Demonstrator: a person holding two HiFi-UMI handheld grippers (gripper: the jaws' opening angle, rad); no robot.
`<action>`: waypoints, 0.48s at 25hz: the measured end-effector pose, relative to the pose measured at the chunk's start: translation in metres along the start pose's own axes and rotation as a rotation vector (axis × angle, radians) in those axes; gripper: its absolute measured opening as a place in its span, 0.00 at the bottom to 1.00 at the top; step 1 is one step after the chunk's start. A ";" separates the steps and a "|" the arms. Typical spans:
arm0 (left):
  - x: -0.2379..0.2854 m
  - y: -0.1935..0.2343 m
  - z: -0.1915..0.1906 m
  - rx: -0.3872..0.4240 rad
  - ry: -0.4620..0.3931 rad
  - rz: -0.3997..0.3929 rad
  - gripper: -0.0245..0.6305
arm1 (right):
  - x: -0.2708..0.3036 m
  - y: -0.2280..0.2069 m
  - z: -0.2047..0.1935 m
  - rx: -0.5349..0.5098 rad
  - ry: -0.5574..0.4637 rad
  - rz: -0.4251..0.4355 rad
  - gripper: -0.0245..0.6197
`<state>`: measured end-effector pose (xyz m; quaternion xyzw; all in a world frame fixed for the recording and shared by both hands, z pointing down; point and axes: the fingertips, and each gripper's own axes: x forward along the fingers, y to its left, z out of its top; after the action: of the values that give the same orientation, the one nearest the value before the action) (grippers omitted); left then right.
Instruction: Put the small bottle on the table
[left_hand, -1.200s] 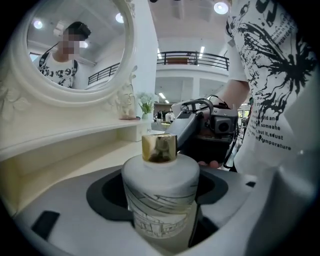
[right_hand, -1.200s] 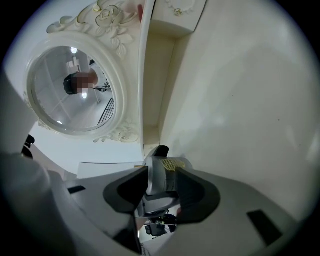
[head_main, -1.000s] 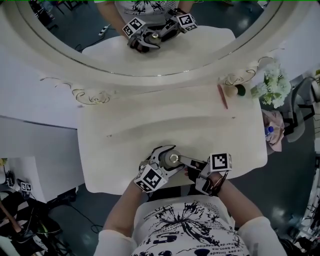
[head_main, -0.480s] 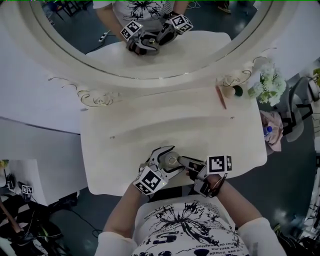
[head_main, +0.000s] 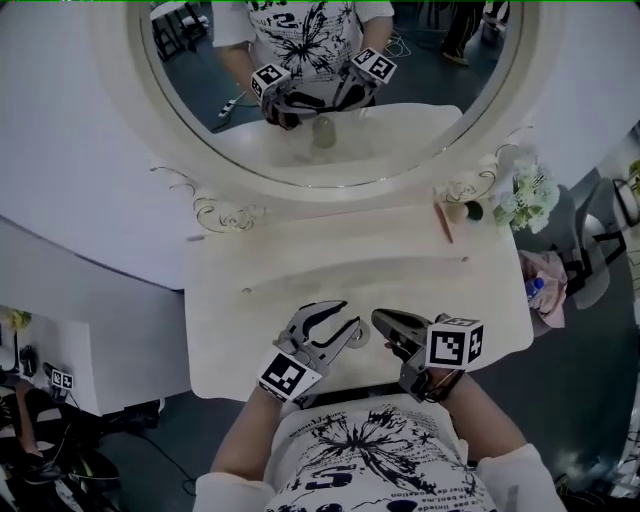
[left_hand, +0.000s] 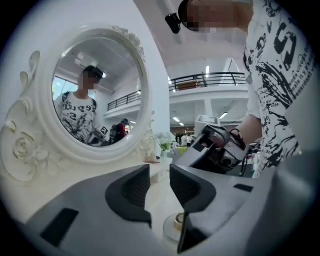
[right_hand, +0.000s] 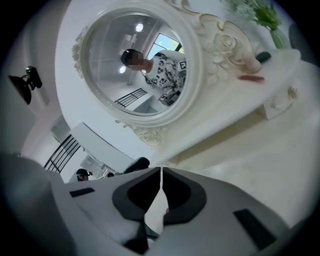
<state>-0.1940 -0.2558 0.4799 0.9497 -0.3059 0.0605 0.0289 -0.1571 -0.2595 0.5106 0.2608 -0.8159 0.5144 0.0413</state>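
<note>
The small clear bottle (head_main: 358, 337) with a gold cap stands upright on the cream dressing table (head_main: 300, 270), near its front edge. It also shows low in the left gripper view, where the bottle (left_hand: 175, 226) stands under the jaw tips, not between the pads. My left gripper (head_main: 338, 322) lies just left of it; its jaws are closing with a gap and nothing between them. My right gripper (head_main: 383, 320) sits just right of the bottle, shut and empty. In their own views, the left gripper (left_hand: 159, 182) shows a narrow gap and the right gripper (right_hand: 160, 172) has its tips touching.
A large round mirror (head_main: 330, 90) in an ornate frame backs the table and reflects both grippers and the bottle. At the back right lie a pink stick (head_main: 444, 220), a small round-headed item (head_main: 462, 210) and white flowers (head_main: 530, 195). The table's front edge is right under my hands.
Both grippers were together round the bottle; now they have drawn apart and it stands free between them. The right jaws have shut and the left jaws have narrowed. The head view has tilted up.
</note>
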 end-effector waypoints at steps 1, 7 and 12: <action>-0.004 0.006 0.007 0.001 -0.011 0.035 0.24 | -0.001 0.008 0.006 -0.049 -0.018 0.004 0.08; -0.027 0.034 0.026 -0.030 0.019 0.182 0.08 | -0.008 0.035 0.030 -0.366 -0.109 -0.050 0.07; -0.045 0.044 0.037 -0.037 0.039 0.233 0.07 | -0.011 0.042 0.039 -0.595 -0.151 -0.146 0.07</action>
<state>-0.2524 -0.2690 0.4384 0.9057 -0.4146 0.0763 0.0450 -0.1590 -0.2745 0.4546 0.3328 -0.9104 0.2280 0.0918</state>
